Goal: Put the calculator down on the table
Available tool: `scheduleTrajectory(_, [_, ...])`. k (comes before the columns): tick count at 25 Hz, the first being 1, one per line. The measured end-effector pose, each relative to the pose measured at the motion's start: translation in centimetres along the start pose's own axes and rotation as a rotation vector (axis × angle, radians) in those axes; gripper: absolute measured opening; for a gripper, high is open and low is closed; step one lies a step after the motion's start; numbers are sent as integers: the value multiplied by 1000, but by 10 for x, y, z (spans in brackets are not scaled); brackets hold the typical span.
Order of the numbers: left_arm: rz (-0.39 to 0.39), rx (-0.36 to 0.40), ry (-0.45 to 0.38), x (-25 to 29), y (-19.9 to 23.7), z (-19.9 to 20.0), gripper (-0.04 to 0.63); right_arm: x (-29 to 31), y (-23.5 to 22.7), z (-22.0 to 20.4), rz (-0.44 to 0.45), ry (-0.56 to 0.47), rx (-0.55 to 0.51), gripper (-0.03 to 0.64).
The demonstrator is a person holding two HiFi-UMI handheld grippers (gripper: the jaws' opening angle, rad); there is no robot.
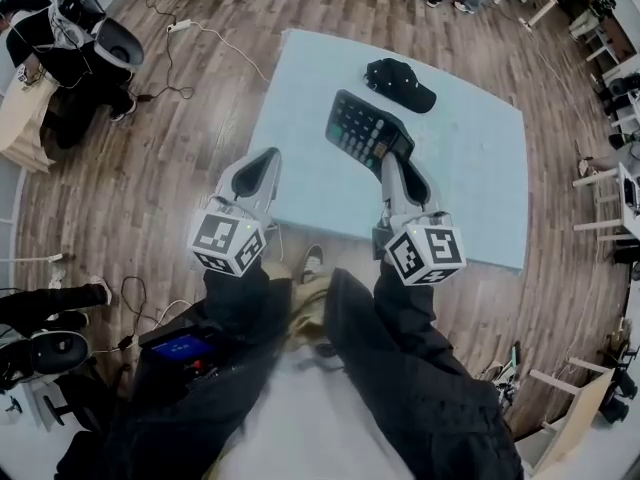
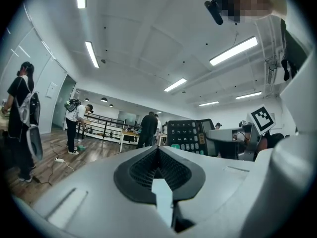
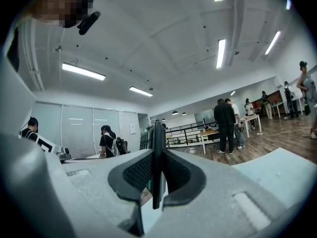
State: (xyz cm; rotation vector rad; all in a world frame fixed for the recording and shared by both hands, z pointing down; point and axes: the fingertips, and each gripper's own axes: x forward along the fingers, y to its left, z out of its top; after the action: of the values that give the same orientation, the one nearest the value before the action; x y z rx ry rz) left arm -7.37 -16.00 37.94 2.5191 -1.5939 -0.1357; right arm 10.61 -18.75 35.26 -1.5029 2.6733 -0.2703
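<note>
A black calculator with rows of keys is held upright over the light blue table, and my right gripper is shut on its near edge. In the right gripper view the calculator shows edge-on, pinched between the pads of the right gripper. My left gripper hovers over the table's near left part, shut and holding nothing. The left gripper view shows the left gripper with pads together and the calculator off to the right.
A black cap lies on the table beyond the calculator. The table's near edge runs just under both grippers. Cables and a power strip lie on the wooden floor at left. Several people stand farther off, by white tables.
</note>
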Motion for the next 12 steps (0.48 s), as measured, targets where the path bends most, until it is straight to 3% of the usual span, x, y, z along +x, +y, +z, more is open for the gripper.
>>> scheduleTrajectory(12, [-94, -43, 92, 38, 39, -16, -5, 39, 11, -31, -74, 87, 50, 49])
